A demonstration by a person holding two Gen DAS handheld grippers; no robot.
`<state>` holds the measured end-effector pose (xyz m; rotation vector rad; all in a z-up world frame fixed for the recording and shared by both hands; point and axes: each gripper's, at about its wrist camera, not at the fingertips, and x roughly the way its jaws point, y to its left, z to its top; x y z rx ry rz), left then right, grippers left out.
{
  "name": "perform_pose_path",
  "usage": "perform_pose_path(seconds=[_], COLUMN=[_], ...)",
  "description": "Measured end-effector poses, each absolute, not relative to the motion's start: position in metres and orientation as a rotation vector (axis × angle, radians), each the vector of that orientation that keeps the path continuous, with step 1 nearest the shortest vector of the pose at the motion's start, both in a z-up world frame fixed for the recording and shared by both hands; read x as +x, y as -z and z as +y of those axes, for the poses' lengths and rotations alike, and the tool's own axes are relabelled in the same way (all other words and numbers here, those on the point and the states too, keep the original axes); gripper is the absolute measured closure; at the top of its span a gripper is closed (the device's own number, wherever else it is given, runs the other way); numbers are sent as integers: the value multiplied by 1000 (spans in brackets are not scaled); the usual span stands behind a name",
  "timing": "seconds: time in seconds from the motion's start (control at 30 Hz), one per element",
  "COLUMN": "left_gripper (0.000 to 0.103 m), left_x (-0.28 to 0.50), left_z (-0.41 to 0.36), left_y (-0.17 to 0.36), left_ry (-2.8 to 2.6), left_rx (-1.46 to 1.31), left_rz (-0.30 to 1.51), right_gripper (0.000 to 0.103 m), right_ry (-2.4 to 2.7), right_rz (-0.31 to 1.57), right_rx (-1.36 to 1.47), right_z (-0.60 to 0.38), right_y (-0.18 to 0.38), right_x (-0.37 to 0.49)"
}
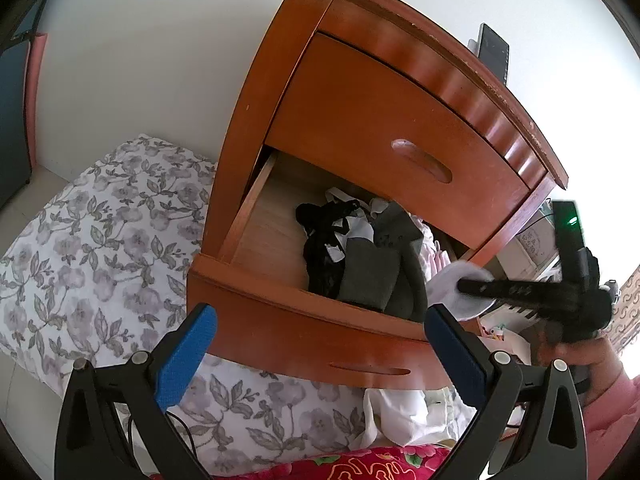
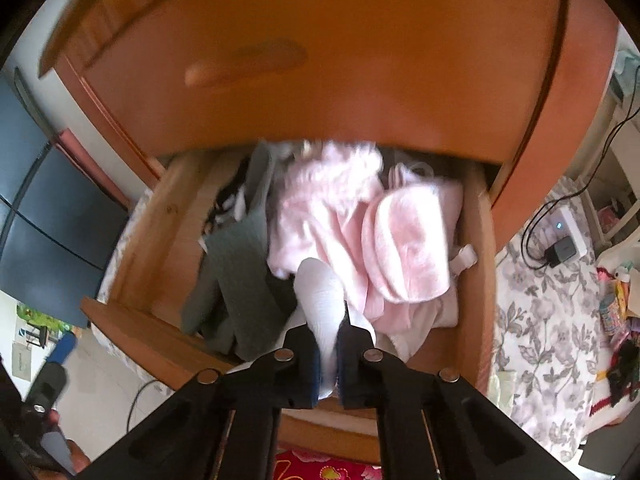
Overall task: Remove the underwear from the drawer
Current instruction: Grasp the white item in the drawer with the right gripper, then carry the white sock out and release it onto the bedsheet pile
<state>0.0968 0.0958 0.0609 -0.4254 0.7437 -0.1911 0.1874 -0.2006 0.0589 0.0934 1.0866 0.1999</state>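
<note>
The nightstand's lower drawer (image 1: 300, 340) is pulled out. Inside lie black lace underwear (image 1: 320, 240), grey garments (image 1: 376, 268) and pink garments (image 2: 352, 224). My right gripper (image 2: 330, 332) is shut on a white garment (image 2: 322, 296), which stands lifted above the pile at the drawer's (image 2: 168, 216) front. In the left wrist view that gripper (image 1: 464, 286) reaches in from the right, a hand behind it, with the white garment (image 1: 444, 280) over the drawer's right end. My left gripper (image 1: 320, 316) hangs open and empty in front of the drawer's face.
The upper drawer (image 1: 380, 128) is closed just above the opening. A floral bedsheet (image 1: 100, 240) spreads left of the nightstand, and a red quilt (image 1: 360, 464) lies below. A power strip with cables (image 2: 560, 236) sits on the sheet to the right. A dark device (image 1: 494, 50) stands on the nightstand's top.
</note>
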Motion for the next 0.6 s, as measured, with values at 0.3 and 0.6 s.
perform_pose_path(seconds=[0.3,0.6], left_gripper=[0,0], left_x=[91,83], left_z=[93,86], left_y=[-68,-79], left_ry=[197,209], left_rx=[-422,-400], left_rz=[740,733], right_gripper=[98,98], right_ry=[-212,-203], right_rz=[947,815], right_rx=[118,111], right_z=[-210,-222], right_y=[-125,-194], right_x=[171,147])
